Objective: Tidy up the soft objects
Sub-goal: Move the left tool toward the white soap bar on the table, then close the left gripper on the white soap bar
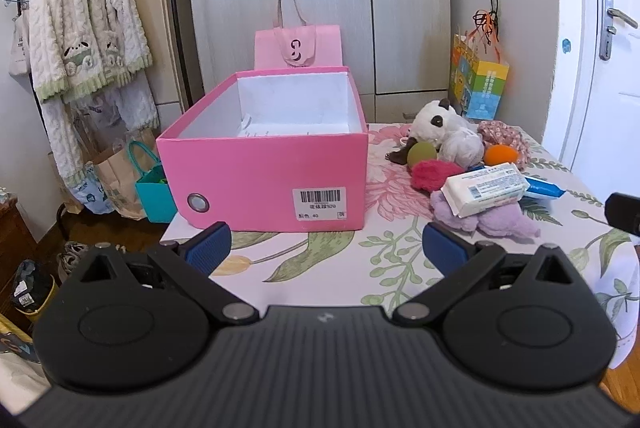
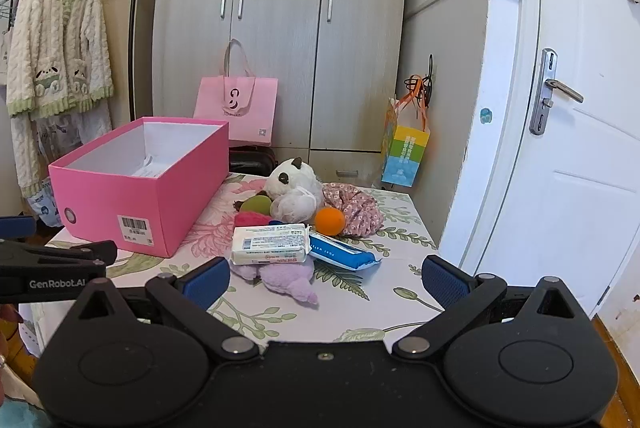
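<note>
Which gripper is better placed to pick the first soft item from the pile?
Probably the right gripper: it is open and faces the purple plush at the pile's near edge. The left gripper, also open, faces the pink box.

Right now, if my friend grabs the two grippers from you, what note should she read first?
Left gripper: jaws open, holding nothing, in front of the pink box.
Right gripper: jaws open, holding nothing, facing the pile.
Pile to the right of the box on the flowery table: panda plush, purple plush, white tissue pack, blue pack, orange ball.
Done: no toys visible in the box, only paper.
Left: move everything soft in.
</note>
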